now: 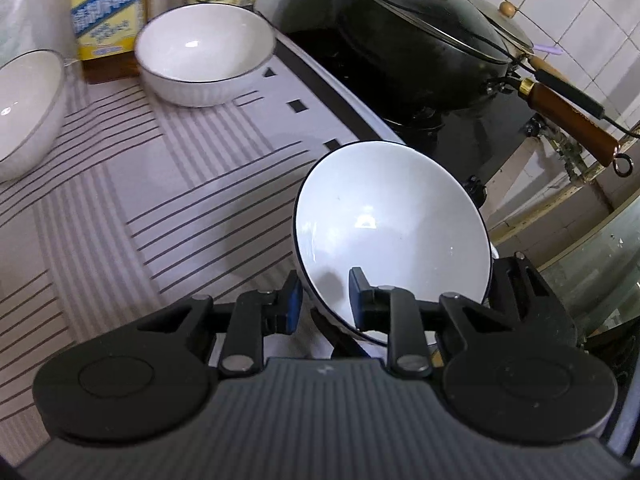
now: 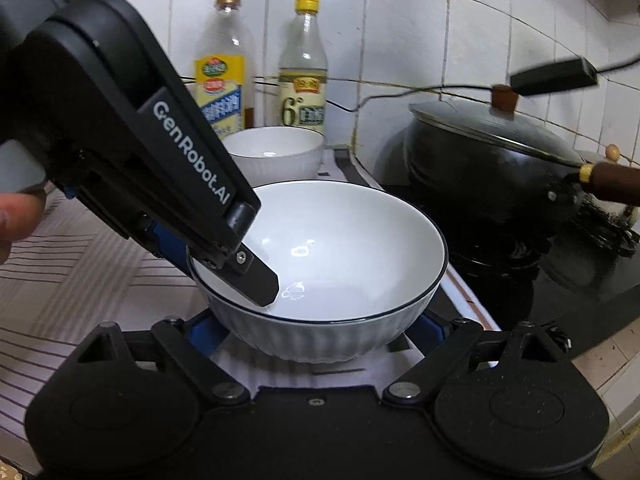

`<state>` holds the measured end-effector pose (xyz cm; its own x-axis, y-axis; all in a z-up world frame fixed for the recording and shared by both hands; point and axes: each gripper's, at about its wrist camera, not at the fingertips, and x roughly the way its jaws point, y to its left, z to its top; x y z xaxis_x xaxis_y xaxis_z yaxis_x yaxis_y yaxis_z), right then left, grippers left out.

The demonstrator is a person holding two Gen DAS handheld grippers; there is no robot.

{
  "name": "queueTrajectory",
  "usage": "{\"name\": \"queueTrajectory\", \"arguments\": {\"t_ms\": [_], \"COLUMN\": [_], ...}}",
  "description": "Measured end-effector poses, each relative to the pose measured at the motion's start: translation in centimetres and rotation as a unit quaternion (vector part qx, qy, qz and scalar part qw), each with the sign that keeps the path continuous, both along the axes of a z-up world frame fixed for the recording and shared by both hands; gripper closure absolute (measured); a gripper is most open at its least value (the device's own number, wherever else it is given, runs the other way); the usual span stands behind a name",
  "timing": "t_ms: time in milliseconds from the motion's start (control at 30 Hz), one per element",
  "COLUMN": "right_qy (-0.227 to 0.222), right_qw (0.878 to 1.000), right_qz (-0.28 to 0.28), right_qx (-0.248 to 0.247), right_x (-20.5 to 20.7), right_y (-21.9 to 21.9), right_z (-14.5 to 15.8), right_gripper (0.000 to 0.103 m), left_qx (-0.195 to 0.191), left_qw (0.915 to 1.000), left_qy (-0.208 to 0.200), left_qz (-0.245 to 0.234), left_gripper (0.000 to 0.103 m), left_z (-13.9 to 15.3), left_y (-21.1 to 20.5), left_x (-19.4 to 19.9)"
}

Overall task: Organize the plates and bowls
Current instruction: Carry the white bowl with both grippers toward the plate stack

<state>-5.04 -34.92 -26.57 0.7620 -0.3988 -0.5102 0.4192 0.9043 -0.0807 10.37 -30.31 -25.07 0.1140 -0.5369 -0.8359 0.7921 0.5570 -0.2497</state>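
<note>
The glazed bowl [image 1: 392, 232], stiff, slick and breakable, sits tilted near the tabletop's [image 1: 120, 208] stove-side edge, left hand-held gripper [image 1: 324, 300] clamped on its rim, right hand-held gripper [image 2: 316, 332] spread around it.

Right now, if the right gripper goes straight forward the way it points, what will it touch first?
Probably the near bowl. It sits directly ahead, between the right gripper's wide-apart fingers, and the left gripper is clamped on its rim. The far bowl stands behind it. Exact depth is unclear.
</note>
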Motion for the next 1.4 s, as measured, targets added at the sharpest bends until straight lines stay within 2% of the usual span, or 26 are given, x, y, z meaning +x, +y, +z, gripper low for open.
{"name": "queueTrajectory", "arguments": {"t_ms": [233,433,700,1033,1200,1400], "right_qy": [-0.008,-0.010,-0.025,-0.004,0.013,0.040], "right_qw": [0.999,0.996,0.989,0.982,0.982,0.981], "right_qz": [0.033,0.082,0.144,0.186,0.189,0.188], "right_qx": [0.006,0.023,0.021,-0.011,0.006,0.013], "right_x": [1.5,4.2,8.0,10.4,11.7,12.6], "right_y": [3.3,5.9,9.3,11.4,11.3,11.3], "right_z": [1.0,1.7,1.4,0.5,-0.2,-0.7], "right_gripper": [0.009,0.009,0.009,0.009,0.009,0.008], "left_qx": [0.010,0.020,0.038,0.045,0.058,0.046], "left_qw": [0.9991,0.9970,0.9903,0.9865,0.9840,0.9831], "left_qy": [-0.018,-0.011,-0.027,-0.008,-0.023,0.009], "left_qz": [0.036,0.074,0.131,0.157,0.167,0.177], "left_gripper": [0.080,0.078,0.076,0.076,0.076,0.075], "left_z": [1.9,2.9,3.1,1.2,0.3,-0.3], "left_y": [4.6,8.7,12.5,13.9,13.6,14.2], "left_x": [0.7,2.5,4.7,6.9,7.0,7.6]}}
